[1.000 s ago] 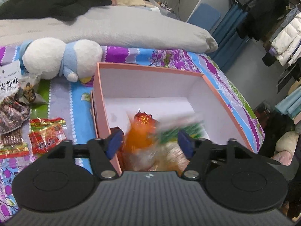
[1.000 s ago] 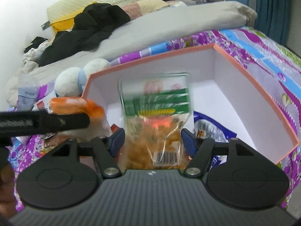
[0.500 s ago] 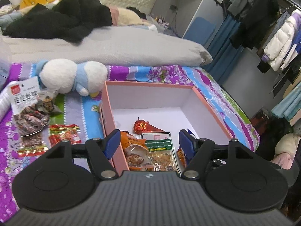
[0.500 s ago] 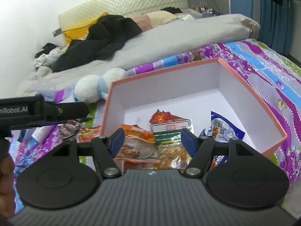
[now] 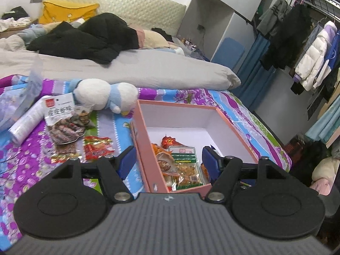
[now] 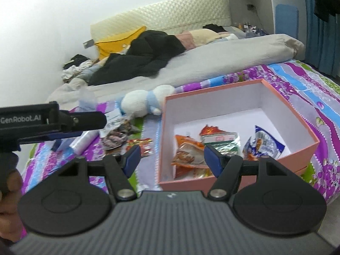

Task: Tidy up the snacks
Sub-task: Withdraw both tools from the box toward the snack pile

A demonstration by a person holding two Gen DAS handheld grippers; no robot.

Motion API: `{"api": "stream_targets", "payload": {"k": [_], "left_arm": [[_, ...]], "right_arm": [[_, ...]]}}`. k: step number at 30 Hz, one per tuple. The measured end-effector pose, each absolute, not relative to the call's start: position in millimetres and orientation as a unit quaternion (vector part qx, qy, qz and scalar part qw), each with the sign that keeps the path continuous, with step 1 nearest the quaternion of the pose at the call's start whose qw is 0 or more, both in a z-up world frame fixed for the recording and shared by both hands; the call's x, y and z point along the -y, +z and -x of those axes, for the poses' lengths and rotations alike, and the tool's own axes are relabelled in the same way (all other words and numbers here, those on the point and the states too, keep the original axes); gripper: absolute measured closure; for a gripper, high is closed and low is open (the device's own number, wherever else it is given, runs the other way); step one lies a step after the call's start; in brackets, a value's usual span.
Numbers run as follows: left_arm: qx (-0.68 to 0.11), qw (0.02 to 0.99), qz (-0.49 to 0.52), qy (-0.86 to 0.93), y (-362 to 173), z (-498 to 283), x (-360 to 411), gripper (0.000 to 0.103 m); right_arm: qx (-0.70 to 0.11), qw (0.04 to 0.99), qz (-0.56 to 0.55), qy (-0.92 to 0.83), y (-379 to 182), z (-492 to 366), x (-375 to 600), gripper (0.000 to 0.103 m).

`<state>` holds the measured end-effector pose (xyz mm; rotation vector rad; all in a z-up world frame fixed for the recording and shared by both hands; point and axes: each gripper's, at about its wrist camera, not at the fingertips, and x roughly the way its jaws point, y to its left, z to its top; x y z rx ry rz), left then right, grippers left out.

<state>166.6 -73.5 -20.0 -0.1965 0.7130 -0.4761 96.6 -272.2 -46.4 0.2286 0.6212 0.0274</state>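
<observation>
Bedroom, floral bedspread as work surface. Nearest: left gripper and right gripper, both with fingers spread wide, nothing between them, held above the near edge of pink box. Inside box, at its near end: orange pack, green pack, red pack, blue pack. Left of box, on the spread: more packs, a white roll. Beyond: plush toy, grey duvet, black clothes, headboard.
</observation>
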Motion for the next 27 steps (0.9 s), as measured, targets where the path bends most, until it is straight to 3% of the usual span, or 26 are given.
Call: {"api": "stream_targets", "payload": {"k": [27], "left_arm": [[-0.328,0.925,0.119,-0.152,-26.0,-52.0,-32.0,0.030]], "right_arm": [[-0.298,0.948,-0.057,0.097,-48.9,-23.4,176.3,0.035]]}}
